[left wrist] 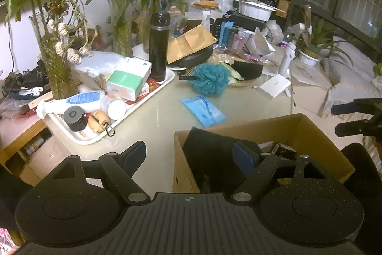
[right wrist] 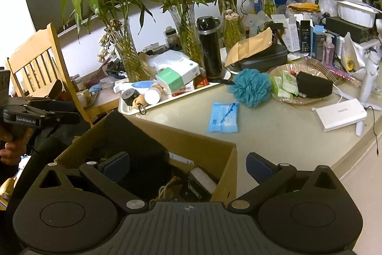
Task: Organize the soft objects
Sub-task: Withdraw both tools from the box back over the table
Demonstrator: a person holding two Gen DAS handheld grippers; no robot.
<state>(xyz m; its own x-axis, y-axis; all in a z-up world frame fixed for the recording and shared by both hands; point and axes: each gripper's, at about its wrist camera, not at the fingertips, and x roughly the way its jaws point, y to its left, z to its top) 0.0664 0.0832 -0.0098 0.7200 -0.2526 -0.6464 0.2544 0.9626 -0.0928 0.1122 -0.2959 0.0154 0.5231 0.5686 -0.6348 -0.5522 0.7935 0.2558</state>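
An open cardboard box (left wrist: pixel 274 126) (right wrist: pixel 203 147) stands at the table's near edge with a black soft pad (left wrist: pixel 210 159) (right wrist: pixel 138 142) leaning inside. My left gripper (left wrist: pixel 191 152) (right wrist: pixel 69 111) hovers open over the box's left corner, holding nothing. My right gripper (right wrist: pixel 187 164) (left wrist: pixel 336 120) is open above the box's right side, also with nothing in it. Beyond the box lie a blue wipes pack (left wrist: pixel 203 110) (right wrist: pixel 223 117) and a teal bath pouf (left wrist: pixel 210 79) (right wrist: pixel 252 87). A black sponge (left wrist: pixel 247 69) (right wrist: pixel 314 85) rests on a glass plate (right wrist: pixel 298 99).
A white tray (left wrist: pixel 95 139) (right wrist: pixel 124 109) at the left holds bottles, a green tissue box, a small plush charm and a black flask (left wrist: pixel 158 47). Glass vases of bamboo stand behind. A white flat box (right wrist: pixel 339 115) lies at the right. A wooden chair (right wrist: pixel 35 59) stands left.
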